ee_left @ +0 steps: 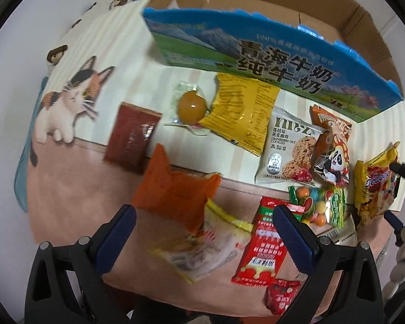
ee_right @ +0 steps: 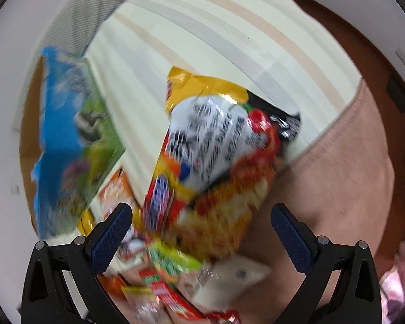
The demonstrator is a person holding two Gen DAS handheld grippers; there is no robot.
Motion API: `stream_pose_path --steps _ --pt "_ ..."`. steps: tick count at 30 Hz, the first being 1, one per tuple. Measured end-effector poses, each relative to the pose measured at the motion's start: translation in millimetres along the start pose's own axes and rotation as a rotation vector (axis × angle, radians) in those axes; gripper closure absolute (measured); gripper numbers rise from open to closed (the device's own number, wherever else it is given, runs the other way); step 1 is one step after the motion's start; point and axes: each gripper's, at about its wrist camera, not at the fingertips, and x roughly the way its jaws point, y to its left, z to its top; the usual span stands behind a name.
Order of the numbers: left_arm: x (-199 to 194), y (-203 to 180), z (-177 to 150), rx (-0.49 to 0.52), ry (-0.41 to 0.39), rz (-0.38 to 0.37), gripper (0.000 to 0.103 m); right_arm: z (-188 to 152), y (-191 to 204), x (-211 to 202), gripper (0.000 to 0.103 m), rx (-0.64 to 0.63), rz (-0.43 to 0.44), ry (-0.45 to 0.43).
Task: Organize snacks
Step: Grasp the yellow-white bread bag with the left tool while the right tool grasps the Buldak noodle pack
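Snacks in crinkled foil and plastic packets lie scattered on a cat-print cloth (ee_left: pixel 75 100) before a blue-and-green cardboard milk carton box (ee_left: pixel 256 62) along the far edge. The large yellow noodle packet (ee_right: pixel 216 167), glossy and rectangular, runs lengthwise away from the right gripper (ee_right: pixel 202 213), whose jaws stand wide apart. The left gripper (ee_left: pixel 203 216) hovers spread and empty over an orange pouch (ee_left: pixel 172 191).
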Motion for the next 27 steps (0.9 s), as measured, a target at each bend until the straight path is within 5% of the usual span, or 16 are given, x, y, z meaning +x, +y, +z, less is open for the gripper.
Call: stream_pose_path --steps 8,15,21,25,27 --pt "14 4 -5 0.007 0.035 0.023 0.0 37 5 48 0.001 -0.004 -0.136 0.066" --pt "13 31 -31 0.061 0.029 0.032 0.0 17 47 45 0.006 -0.412 -0.233 0.021" --pt "34 15 -66 0.275 0.049 0.079 0.001 -19 78 29 0.006 -0.644 -0.219 -0.018" --pt "59 -10 -77 0.434 0.055 0.131 0.015 -22 79 15 0.006 -0.676 -0.196 -0.033" --pt "68 -20 -79 0.49 0.045 0.149 0.03 -44 78 -1 0.006 -0.676 -0.191 -0.018"
